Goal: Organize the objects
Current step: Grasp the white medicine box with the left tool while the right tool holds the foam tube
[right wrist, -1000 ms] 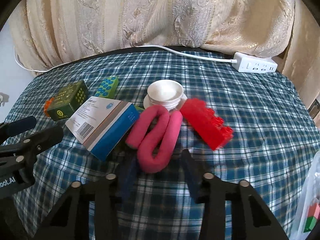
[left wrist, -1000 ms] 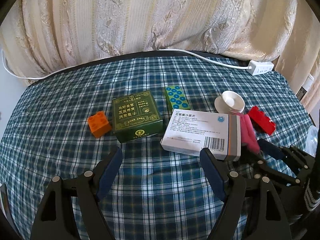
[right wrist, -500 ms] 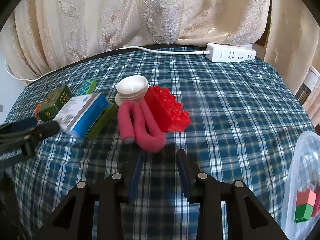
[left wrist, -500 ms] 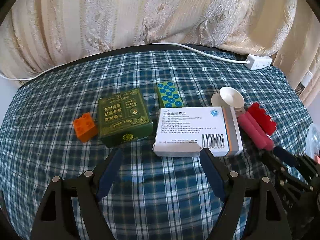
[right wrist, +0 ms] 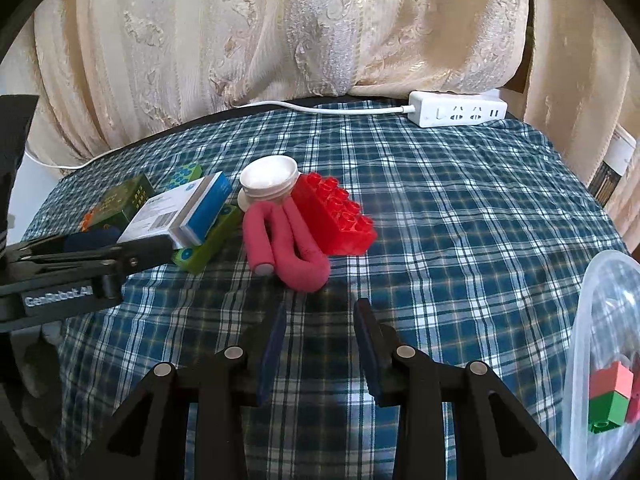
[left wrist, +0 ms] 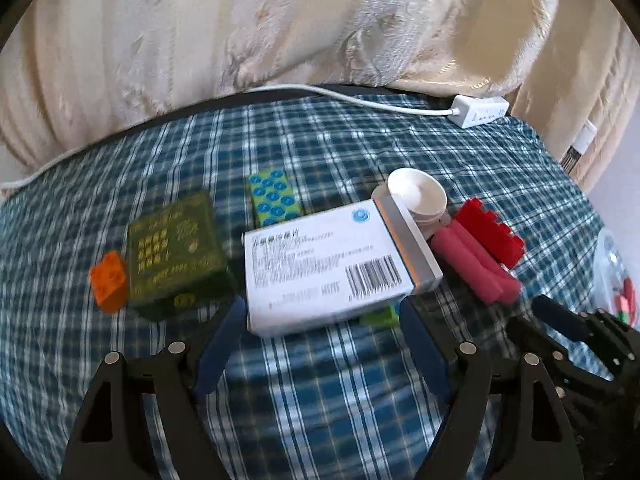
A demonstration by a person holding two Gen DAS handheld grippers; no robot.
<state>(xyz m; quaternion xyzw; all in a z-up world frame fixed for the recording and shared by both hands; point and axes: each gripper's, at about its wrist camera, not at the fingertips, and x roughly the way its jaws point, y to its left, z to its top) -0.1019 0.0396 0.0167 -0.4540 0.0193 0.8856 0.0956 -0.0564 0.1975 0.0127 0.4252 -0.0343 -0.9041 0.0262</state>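
A white medicine box (left wrist: 332, 264) lies on the plaid table, resting partly on a green dotted box (right wrist: 208, 240). My left gripper (left wrist: 320, 312) is open, its fingers on either side of the box's near edge. A pink foam loop (right wrist: 286, 246), a red brick (right wrist: 334, 218) and white cups (right wrist: 269, 178) sit just right of it. My right gripper (right wrist: 320, 312) is open and empty, just short of the pink loop. A dark green box (left wrist: 176, 250) and an orange brick (left wrist: 108, 282) lie to the left.
A clear plastic bin (right wrist: 604, 364) with red and green bricks stands at the right edge. A white power strip (right wrist: 456, 114) and its cable lie at the table's back, before a cream curtain. A second green dotted box (left wrist: 274, 198) lies behind the medicine box.
My left gripper has moved forward to the medicine box, fingers now flanking its near edge. My right gripper has drawn back a little from the pink loop and shifted right.
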